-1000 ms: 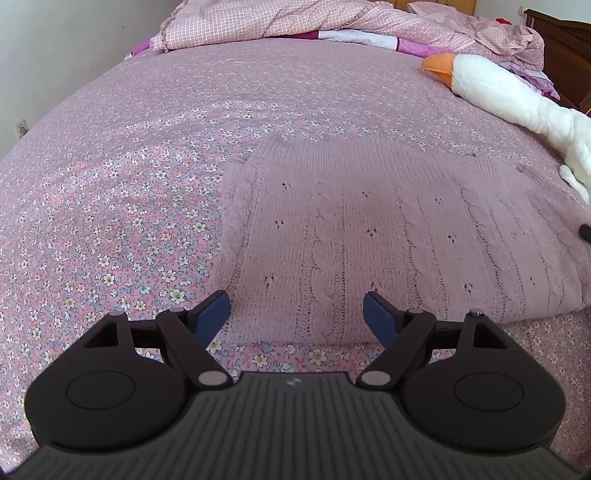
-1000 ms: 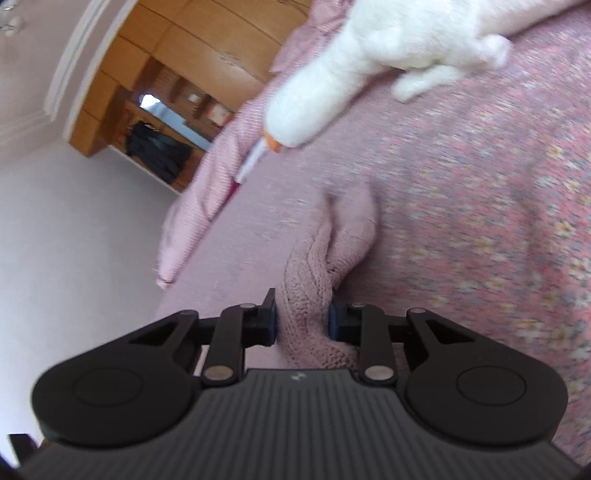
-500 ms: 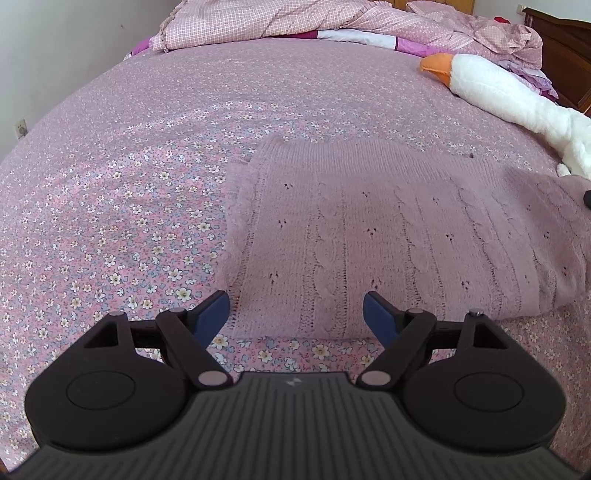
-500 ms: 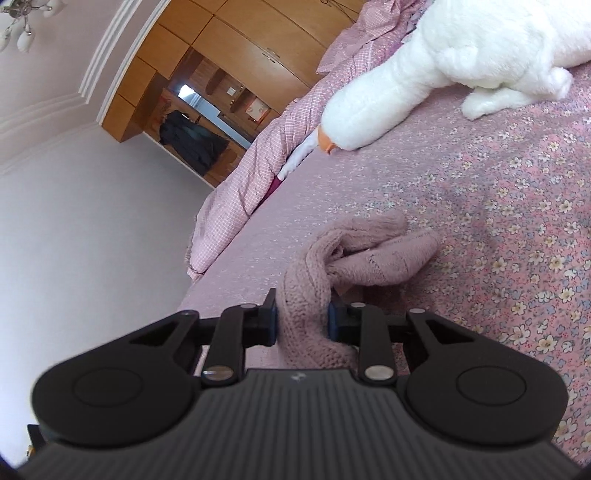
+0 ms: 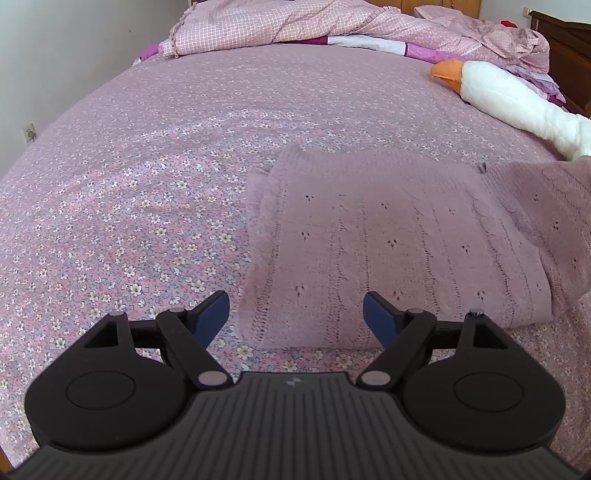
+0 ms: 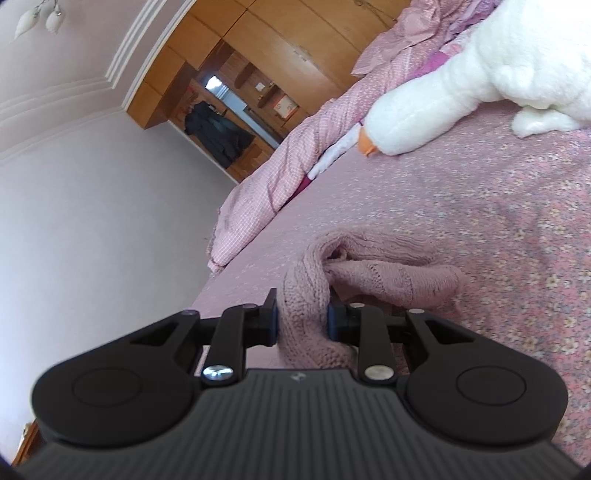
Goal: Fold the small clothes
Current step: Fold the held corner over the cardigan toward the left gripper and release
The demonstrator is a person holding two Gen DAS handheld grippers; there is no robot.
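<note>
**Knitted sweater: fold under way, not complete**

The knitted sweater (image 5: 388, 251), pink with a cable pattern, lies on the flowered bedspread (image 5: 147, 184), just ahead of the left gripper (image 5: 296, 317). That gripper hangs over the near hem with its blue-padded jaws spread wide, holding nothing and not touching the cloth.

The body of the garment looks flat and already squared into a rough rectangle. Its right side is raised off the bed: the right gripper (image 6: 302, 321) has its jaws pinched on a bunched part of the sweater, and the wrist view shows the knit doubled over beyond the fingertips.

Judgement: one fold appears to be in hand, the lifted side not yet laid across the body. Laying it down, and any last fold, remain.

Further off, a white plush goose (image 5: 517, 99) lies well apart from the sweater, and a rumpled checked quilt (image 5: 295, 22) sits at the head.
</note>
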